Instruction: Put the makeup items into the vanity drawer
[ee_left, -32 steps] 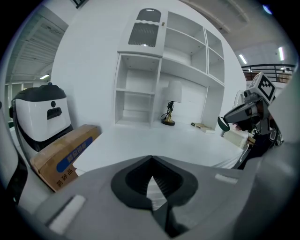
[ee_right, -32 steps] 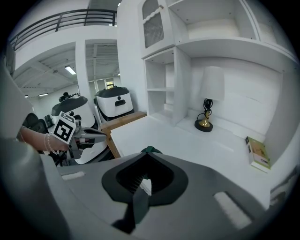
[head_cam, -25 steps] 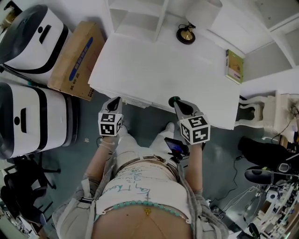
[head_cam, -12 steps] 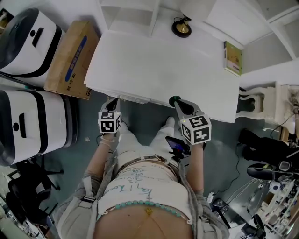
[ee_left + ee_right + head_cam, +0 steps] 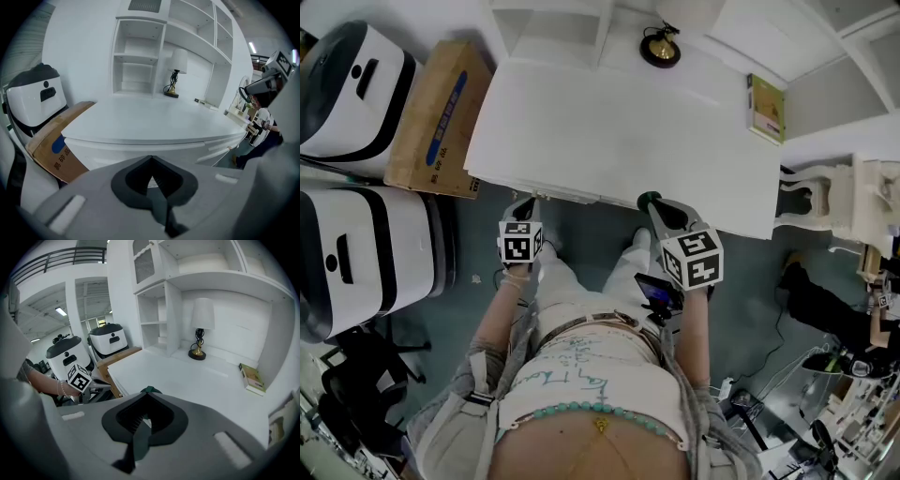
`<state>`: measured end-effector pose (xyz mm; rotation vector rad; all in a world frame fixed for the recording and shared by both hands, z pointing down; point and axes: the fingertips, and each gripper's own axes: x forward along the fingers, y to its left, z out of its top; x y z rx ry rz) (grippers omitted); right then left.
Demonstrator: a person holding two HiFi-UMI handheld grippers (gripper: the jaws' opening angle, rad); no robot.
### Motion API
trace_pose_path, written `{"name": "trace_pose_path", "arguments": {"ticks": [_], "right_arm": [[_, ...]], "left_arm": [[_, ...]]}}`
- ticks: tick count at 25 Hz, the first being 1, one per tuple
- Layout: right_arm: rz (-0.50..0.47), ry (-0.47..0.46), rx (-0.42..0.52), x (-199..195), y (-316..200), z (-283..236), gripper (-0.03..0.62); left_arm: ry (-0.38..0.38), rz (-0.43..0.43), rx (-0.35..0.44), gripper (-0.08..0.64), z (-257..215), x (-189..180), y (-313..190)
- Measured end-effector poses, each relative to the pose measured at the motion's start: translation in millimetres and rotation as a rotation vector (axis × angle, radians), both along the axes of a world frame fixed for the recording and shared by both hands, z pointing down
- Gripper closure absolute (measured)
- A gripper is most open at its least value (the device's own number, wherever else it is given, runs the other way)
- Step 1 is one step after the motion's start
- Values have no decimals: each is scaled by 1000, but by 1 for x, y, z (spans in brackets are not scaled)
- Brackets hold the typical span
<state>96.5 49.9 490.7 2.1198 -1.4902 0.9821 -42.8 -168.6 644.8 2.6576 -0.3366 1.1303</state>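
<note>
Two grippers, jaws together on both: right gripper (image 5: 655, 207) clamped on dark green makeup item (image 5: 149, 390), its cap poking past jaw tips at vanity (image 5: 609, 122) front edge; left gripper (image 5: 522, 204) empty. Forearms stretched forward, grippers pitched down. Blue Chinese characters on cardboard box (image 5: 56, 150).

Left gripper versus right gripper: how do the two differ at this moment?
The right gripper is shut on a dark green item, while the left gripper has its jaws together on nothing. In the head view, the left gripper sits toward the left end of the white table's front edge and the right gripper sits near the middle of that edge. Both are shut and point toward the table.
</note>
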Motion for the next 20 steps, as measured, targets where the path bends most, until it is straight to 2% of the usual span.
{"name": "trace_pose_path", "arguments": {"ticks": [20], "right_arm": [[27,-34,-38,-6,10,11,563]], "left_arm": [[-149,55,-13,558,60,-2,-5]]}}
